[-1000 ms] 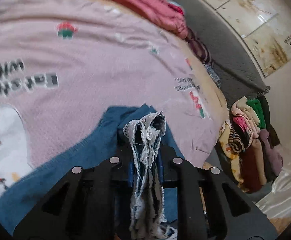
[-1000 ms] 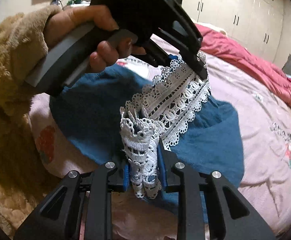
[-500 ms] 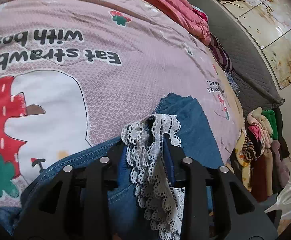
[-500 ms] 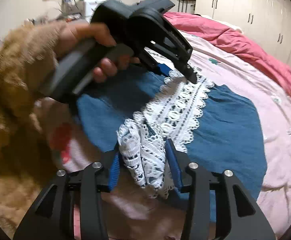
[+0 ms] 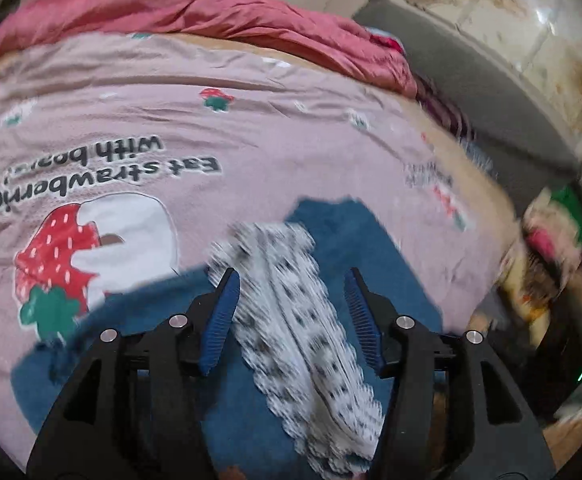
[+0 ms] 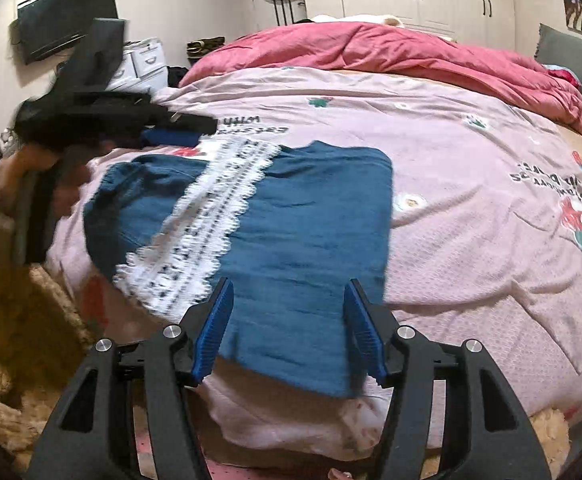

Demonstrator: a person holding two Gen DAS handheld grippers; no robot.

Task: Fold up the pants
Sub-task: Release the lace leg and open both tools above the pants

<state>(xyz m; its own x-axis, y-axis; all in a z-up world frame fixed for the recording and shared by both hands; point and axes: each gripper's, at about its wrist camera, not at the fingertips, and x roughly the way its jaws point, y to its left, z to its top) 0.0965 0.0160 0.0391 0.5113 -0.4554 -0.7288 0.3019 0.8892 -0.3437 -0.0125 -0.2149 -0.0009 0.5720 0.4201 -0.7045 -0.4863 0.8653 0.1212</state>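
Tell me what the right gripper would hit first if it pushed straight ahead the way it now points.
Most likely the blue pants lying on the pink bedspread: the open right gripper points down at their near edge, right of the white lace trim. Depth is hard to judge.

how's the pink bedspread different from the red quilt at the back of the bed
The pink bedspread lies spread fairly flat, while the red quilt is bunched in a rumpled heap along the far side. The pink bedspread carries printed strawberries and lettering, while the red quilt is plain. The folded blue pants with their white lace trim rest on the bedspread; nothing shows on the quilt. Both are bedding on the same bed.
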